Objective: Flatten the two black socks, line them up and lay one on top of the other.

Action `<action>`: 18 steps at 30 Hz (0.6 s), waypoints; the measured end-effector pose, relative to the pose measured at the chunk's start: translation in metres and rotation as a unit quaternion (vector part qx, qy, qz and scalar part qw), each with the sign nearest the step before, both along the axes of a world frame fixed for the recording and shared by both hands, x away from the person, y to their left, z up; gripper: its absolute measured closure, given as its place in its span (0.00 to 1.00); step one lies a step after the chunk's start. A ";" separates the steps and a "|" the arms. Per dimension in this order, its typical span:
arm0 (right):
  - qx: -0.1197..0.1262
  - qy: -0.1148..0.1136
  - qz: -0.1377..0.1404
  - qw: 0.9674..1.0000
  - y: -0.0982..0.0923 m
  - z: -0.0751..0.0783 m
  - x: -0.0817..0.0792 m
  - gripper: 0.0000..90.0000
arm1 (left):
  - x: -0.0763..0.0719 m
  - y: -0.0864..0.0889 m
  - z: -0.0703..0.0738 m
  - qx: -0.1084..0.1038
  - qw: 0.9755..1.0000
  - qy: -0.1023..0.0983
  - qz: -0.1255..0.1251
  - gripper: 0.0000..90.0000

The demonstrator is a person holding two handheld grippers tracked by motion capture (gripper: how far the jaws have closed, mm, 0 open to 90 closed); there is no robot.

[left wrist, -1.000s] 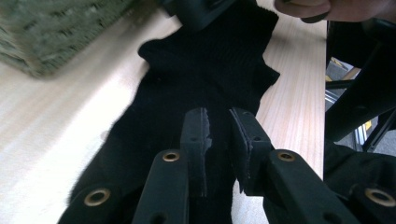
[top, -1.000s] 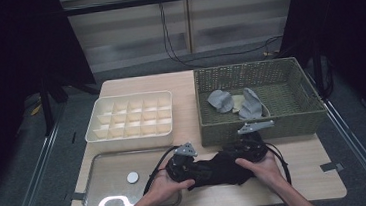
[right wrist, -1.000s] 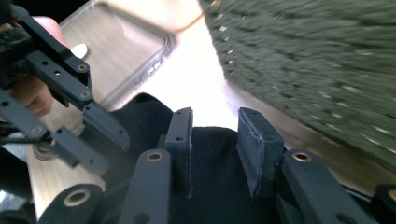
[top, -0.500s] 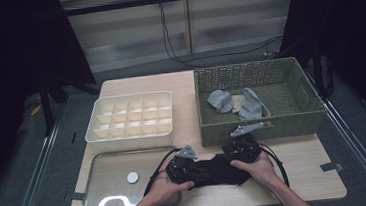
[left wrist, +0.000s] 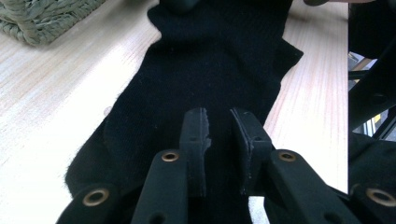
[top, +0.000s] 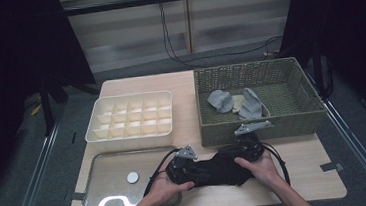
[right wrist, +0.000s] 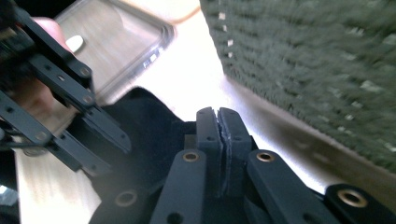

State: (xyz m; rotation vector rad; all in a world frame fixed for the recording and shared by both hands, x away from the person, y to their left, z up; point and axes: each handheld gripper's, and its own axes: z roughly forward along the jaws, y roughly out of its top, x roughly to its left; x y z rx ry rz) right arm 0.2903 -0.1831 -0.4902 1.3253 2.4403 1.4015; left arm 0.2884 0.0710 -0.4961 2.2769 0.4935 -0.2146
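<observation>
I have a black cloth (top: 217, 169) lying flat on the counter (top: 301, 158), stretched between my two hands at the near edge, just in front of the green woven basket (top: 258, 126). My left tongs (left wrist: 219, 135) sit over the left end of the cloth; in the left gripper view the jaws stand a little apart with the dark fabric spread under and beyond them, and I cannot tell whether the pads pinch any of it. My right tongs (right wrist: 217, 128) are at the cloth's right end, close to the basket wall; their jaws have just been closing and now sit together, pad against pad, and I cannot tell whether a fold of cloth is caught between them. In the high view the left tongs (top: 183, 158) lie next to the metal tray (top: 104, 200), which holds one small white disc (top: 133, 177). Behind the tray stands a cream divided box (top: 132, 117). Inside the basket lie two grey cloths (top: 236, 103), well apart from the black one.
</observation>
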 end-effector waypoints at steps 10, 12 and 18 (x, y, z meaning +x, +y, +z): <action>0.034 -0.022 -0.008 0.999 -0.006 0.023 -0.002 0.98 | -0.002 0.002 0.007 -0.023 1.000 -0.001 -0.002 0.82; 0.037 -0.027 -0.008 0.999 -0.007 0.027 -0.002 0.98 | -0.002 0.002 0.008 -0.027 1.000 0.001 0.000 0.83; 0.042 -0.040 -0.009 0.998 -0.008 0.039 0.001 0.98 | -0.001 0.003 0.010 -0.021 1.000 0.001 -0.002 0.84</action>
